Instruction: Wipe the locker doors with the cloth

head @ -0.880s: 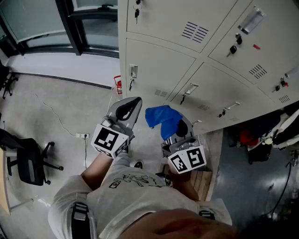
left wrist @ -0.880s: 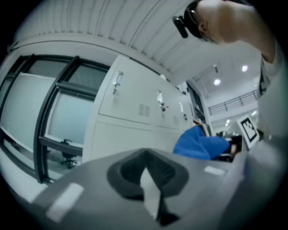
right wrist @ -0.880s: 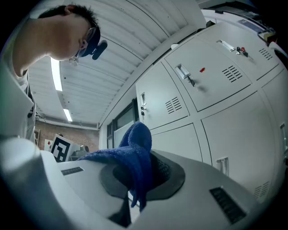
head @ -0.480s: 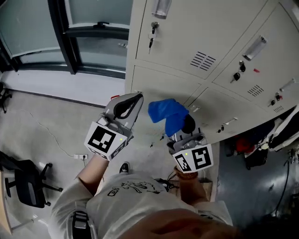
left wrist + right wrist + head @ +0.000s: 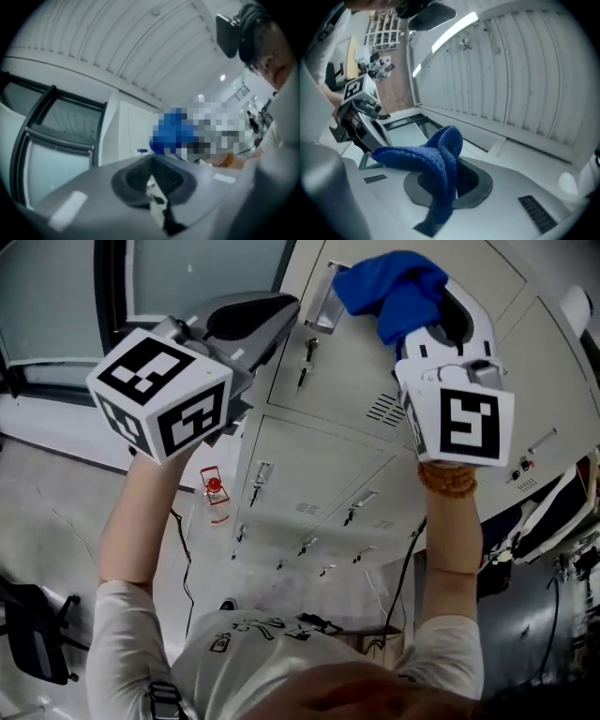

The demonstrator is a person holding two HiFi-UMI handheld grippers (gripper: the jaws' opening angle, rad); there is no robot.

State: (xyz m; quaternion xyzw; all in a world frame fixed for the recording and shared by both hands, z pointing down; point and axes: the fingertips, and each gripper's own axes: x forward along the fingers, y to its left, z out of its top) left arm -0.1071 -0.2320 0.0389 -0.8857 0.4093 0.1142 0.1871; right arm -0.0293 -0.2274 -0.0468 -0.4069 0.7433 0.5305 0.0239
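Both arms up. Right gripper [image 5: 450,315] jaws clamped on cloth [image 5: 389,282] near top locker door [image 5: 366,371]. Left gripper [image 5: 274,310] jaws together, empty. Window [image 5: 56,296] far left.

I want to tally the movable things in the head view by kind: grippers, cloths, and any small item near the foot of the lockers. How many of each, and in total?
Grippers: 2, the left gripper, shut and empty, and the right gripper, shut on the blue cloth.
Cloths: 1, the blue cloth.
Small red and white object beside the lockers: 1.
Total: 4.
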